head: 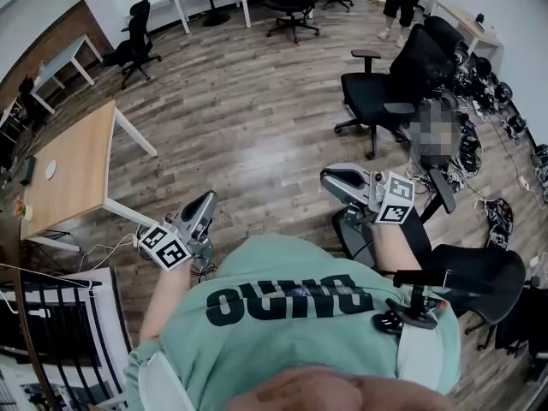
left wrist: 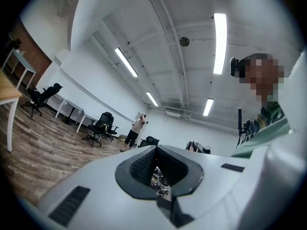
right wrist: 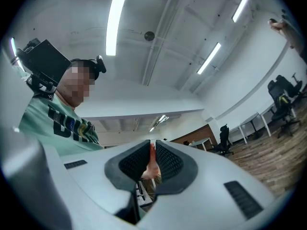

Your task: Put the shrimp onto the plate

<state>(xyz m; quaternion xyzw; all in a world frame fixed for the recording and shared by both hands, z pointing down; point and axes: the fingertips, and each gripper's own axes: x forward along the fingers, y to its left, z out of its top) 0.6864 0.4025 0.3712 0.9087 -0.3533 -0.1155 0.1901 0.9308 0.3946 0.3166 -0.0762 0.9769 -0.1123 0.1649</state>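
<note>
Your right hand-held gripper (right wrist: 153,145) pinches a pale pink-orange shrimp (right wrist: 151,169), whose redder, thin end reaches the jaw tips. Your left hand-held gripper (left wrist: 156,150) is pressed together, empty.

Open office, black swivel chairs (head: 394,84), desks (head: 73,165), wood floor (head: 248,118)

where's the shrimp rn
In the right gripper view the shrimp is pinched between the pads of the right gripper; the head view shows that gripper at the person's right, beside a black office chair.
</note>
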